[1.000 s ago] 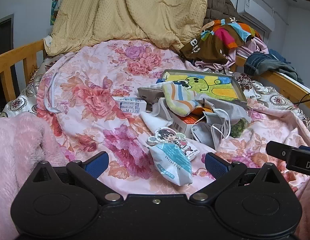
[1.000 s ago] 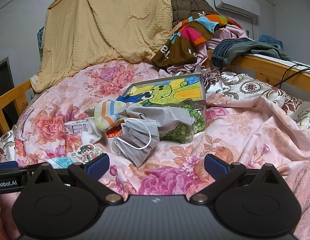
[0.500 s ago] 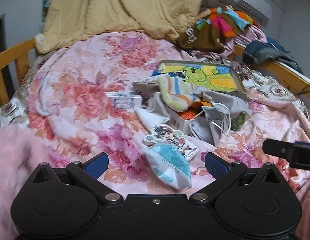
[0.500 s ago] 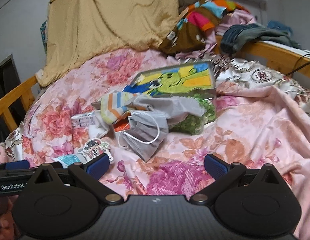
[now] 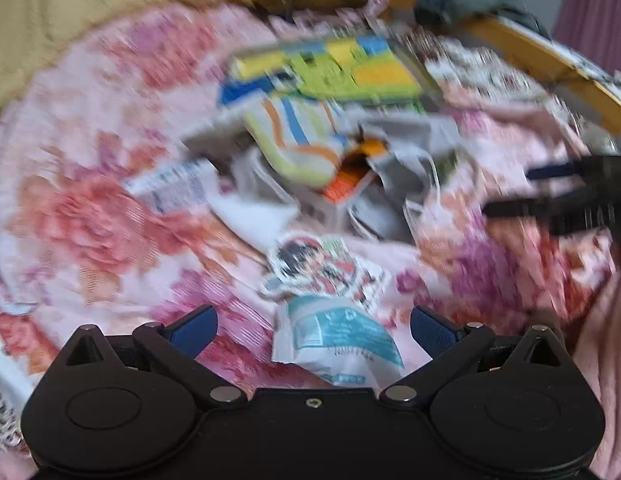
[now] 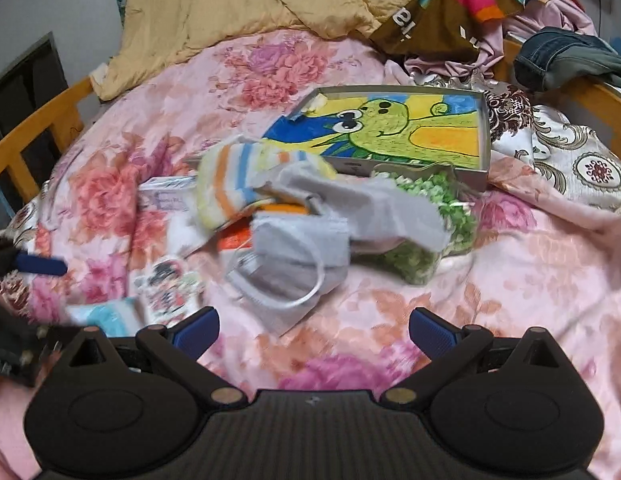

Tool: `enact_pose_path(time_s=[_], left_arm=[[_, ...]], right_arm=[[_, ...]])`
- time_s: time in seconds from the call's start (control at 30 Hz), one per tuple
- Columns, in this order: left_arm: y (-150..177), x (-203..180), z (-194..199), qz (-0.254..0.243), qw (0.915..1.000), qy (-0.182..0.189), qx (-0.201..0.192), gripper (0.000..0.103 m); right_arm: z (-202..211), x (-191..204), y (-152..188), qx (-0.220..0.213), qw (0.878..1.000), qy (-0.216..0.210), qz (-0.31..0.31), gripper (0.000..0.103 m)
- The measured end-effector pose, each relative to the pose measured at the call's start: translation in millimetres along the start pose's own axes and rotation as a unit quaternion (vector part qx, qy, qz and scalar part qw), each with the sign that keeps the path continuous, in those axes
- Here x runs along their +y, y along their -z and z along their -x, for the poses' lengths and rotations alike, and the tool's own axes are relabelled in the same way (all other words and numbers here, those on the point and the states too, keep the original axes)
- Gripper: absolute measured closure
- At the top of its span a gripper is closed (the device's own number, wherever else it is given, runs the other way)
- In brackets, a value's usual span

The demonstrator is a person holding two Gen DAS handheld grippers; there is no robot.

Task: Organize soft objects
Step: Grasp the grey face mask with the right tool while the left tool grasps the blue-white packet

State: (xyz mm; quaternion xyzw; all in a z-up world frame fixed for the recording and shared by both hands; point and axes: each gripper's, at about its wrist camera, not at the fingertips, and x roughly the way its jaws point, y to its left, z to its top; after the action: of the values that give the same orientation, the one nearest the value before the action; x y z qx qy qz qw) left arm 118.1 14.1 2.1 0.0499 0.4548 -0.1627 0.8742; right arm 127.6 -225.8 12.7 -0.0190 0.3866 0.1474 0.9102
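Observation:
A heap of soft things lies mid-bed on the floral quilt: a striped sock (image 6: 234, 184), a grey cloth (image 6: 362, 204), a grey face mask (image 6: 294, 256) and a bag of green bits (image 6: 438, 220). A teal and white packet (image 5: 334, 340) and a cartoon sticker pack (image 5: 322, 268) lie nearest. My left gripper (image 5: 312, 330) is open, its jaws either side of the teal packet, just above it. My right gripper (image 6: 314, 330) is open and empty, in front of the mask. The left wrist view is blurred.
A shallow box with a green cartoon picture (image 6: 398, 128) lies behind the heap. A yellow blanket (image 6: 250, 4) and piled clothes (image 6: 470, 4) fill the bed's far end. Wooden rails (image 6: 34, 128) run along both sides. A pink fleece (image 5: 606, 344) lies near right.
Both grippers have moved forward and tilted down toward the heap. The teal packet now sits between the left jaws. Both stay open.

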Motion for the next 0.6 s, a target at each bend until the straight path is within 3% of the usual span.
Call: enact_pose_path(time_s=[0.2,0.43,0.6], left_arm=[[-4.3,2.8,-31.9,0.011,0.9971,0.046,0.059,0.001],[-6.9,-1.3,-48.5,0.013,0.9939,0.071,0.083,0.001],[-8.1,-6.6,-56.4,0.004,0.9942,0.068,0.083,0.001]], right_arm=[[-31.1,-31.1,-20.9,0.038,0.995,-0.052,-0.07,0.0],[-75.4,-33.8,-27.8,0.073,0.987,-0.115,-0.087,0.0],[-103.8,-31.3,-31.2,0.079,0.983,-0.138,-0.09,0.0]])
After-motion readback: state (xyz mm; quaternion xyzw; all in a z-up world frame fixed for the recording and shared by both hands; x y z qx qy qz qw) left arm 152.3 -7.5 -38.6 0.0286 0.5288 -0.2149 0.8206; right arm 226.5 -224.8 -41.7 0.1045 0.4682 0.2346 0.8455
